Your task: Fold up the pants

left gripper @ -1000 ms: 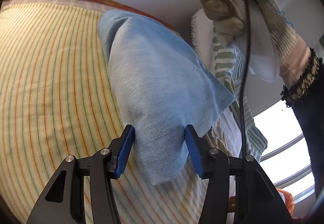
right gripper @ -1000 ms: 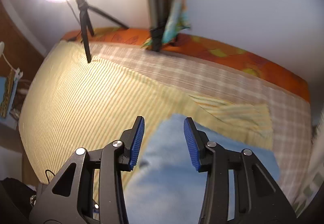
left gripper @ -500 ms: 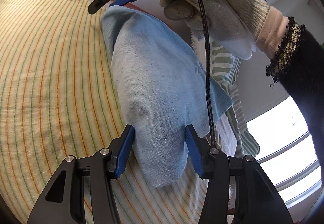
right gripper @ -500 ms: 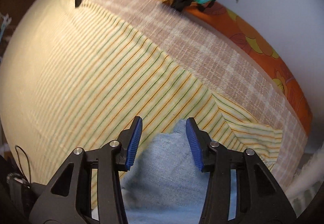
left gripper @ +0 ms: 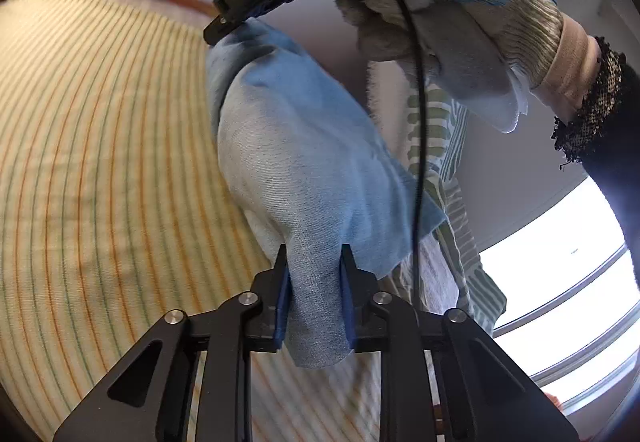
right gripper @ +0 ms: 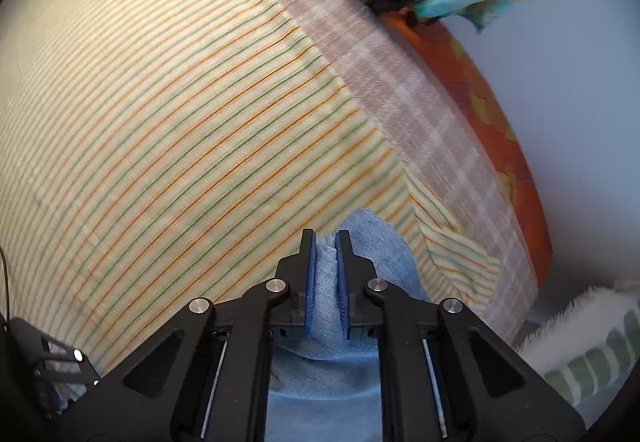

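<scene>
Blue pants on the striped bed: left gripper and right gripper have just closed, fingers clamped on cloth at 6 and 12 o'clock.

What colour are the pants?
Light blue pants, seen best in the left wrist view.

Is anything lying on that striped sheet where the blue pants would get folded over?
Nothing visible. Both hand-held grippers, left and right, have just closed on the blue pants, and the striped sheet beside them shows bare.
</scene>
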`<action>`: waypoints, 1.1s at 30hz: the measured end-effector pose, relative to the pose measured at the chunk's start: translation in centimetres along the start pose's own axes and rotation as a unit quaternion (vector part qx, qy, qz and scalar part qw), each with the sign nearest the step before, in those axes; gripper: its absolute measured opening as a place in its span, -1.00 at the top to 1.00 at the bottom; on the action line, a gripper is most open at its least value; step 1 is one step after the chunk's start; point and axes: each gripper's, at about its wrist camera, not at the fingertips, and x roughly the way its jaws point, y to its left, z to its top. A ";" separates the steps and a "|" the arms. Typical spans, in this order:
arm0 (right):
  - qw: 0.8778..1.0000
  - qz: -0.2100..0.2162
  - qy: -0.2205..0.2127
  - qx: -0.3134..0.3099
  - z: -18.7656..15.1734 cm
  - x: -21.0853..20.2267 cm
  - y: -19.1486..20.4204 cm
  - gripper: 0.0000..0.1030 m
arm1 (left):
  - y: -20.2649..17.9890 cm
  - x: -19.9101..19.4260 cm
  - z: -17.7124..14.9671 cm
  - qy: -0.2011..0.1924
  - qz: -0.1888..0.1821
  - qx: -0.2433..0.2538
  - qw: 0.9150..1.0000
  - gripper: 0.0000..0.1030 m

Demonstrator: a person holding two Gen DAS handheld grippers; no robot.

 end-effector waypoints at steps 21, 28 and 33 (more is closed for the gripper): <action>0.975 0.069 -0.073 0.197 1.7 2.8 -1.9 0.82 | -2.0 -2.2 -2.1 -0.022 0.060 0.093 0.994 0.78; 0.934 0.132 -0.177 0.281 -3.5 -3.8 -6.0 0.64 | -2.9 -2.6 -2.0 0.016 0.040 0.097 0.994 0.61; 0.904 0.138 -0.224 0.336 -10.9 -6.8 -5.6 0.37 | -1.2 -6.7 -0.9 0.012 0.040 0.089 0.995 0.55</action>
